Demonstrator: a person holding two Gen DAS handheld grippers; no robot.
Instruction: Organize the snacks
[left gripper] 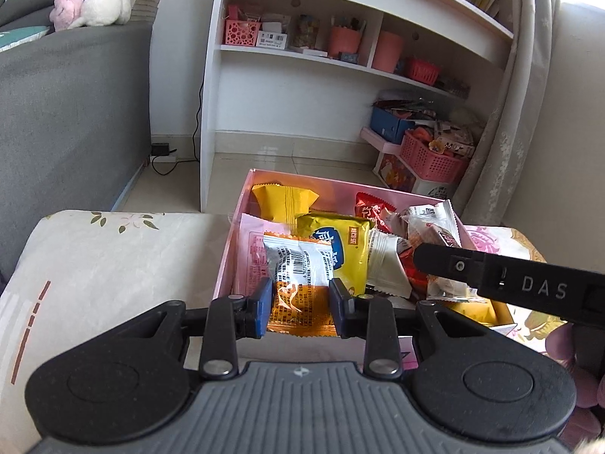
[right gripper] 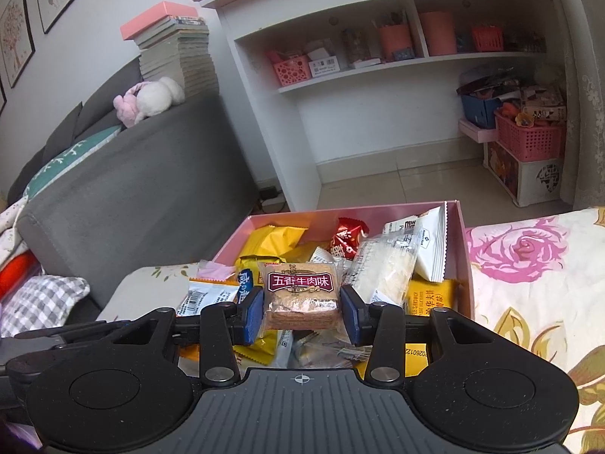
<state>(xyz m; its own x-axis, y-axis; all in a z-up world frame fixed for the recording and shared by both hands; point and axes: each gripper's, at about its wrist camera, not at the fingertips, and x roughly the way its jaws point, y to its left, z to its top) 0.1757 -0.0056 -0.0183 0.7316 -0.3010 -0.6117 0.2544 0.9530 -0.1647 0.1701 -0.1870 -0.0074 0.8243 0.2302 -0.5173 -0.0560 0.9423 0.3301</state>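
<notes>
A pink box (left gripper: 242,204) full of snack packets sits on a floral cloth. Over its near left corner, my left gripper (left gripper: 301,308) is shut on an orange and white packet with a barcode (left gripper: 298,283). The right gripper's black finger (left gripper: 446,261) reaches in from the right over the box. In the right wrist view, my right gripper (right gripper: 302,314) is shut on a brown wafer packet with a maroon label (right gripper: 298,295), held above the pink box (right gripper: 459,234). The barcode packet (right gripper: 204,297) shows to its left. Yellow (left gripper: 336,246), red (left gripper: 372,213) and white packets lie loose in the box.
A white shelf unit (left gripper: 302,56) with pink cups and baskets stands behind the box. A grey sofa (left gripper: 68,113) with a plush toy (left gripper: 94,7) rises on the left. A pink basket (left gripper: 435,159) on stacked boxes stands by the curtain at right. Floral bedding (right gripper: 529,265) spreads around the box.
</notes>
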